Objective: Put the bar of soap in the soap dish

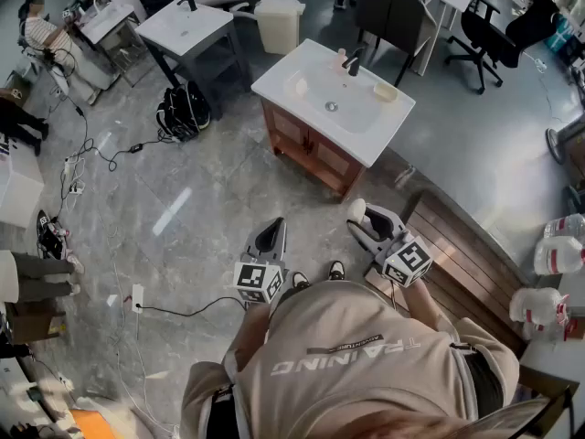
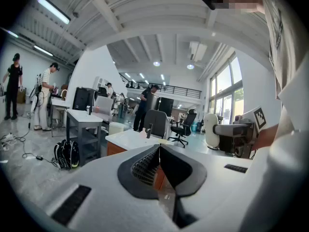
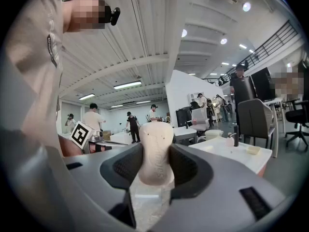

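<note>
Both grippers were out in front of the person, and the right gripper (image 3: 155, 159) had its jaws spread wide and clamped on the bar of soap (image 3: 156, 144), a pale oval bar standing upright between the dark pads with its top poking well above them. From the head view that same soap (image 1: 356, 210) showed as a white knob at the tip of the right gripper (image 1: 359, 221). Over on the other side, the left gripper (image 2: 158, 150) was clenched with nothing in it, pads pressed together, and it hung just beside its partner over the grey floor (image 1: 201, 199). Up ahead stood the white sink (image 1: 274, 82) on a wooden cabinet, dark faucet (image 1: 354, 63) at its back edge. And there was the soap dish (image 1: 386, 91), a small cream tray on the sink's rim beside the basin, near the faucet but apart from it. So the soap was well apart from the dish, gripped in the air short of the sink. A black backpack (image 1: 183, 110) lay on the floor further off to the left.
</note>
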`<control>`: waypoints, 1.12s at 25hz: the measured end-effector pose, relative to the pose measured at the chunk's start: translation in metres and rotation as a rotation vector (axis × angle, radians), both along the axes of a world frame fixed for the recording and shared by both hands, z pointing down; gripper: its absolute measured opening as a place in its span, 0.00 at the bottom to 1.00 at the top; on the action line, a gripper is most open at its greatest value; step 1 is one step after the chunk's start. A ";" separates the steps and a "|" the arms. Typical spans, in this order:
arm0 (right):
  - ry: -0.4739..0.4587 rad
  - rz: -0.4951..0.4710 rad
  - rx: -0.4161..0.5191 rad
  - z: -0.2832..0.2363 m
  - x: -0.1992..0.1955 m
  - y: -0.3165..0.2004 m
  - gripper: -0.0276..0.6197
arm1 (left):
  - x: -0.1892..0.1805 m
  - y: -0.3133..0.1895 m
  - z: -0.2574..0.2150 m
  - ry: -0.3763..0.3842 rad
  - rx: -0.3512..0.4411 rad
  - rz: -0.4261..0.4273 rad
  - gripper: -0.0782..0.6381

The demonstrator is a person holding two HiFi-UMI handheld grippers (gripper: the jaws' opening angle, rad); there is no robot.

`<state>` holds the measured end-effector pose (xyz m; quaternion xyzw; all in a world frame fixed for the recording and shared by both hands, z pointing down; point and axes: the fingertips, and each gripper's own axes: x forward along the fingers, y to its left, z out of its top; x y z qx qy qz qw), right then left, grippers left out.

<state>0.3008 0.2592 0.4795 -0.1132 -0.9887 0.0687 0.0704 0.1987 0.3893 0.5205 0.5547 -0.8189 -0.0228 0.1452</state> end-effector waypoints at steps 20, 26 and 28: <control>-0.033 0.127 0.021 0.002 -0.040 -0.003 0.29 | -0.054 0.027 -0.002 -0.051 0.056 -0.053 0.12; -0.017 0.149 -0.006 0.012 -0.063 -0.030 0.29 | -0.077 0.005 0.000 -0.023 0.037 -0.053 0.12; -0.027 0.156 -0.008 0.013 -0.079 -0.043 0.29 | -0.091 -0.005 0.003 -0.007 0.014 -0.066 0.12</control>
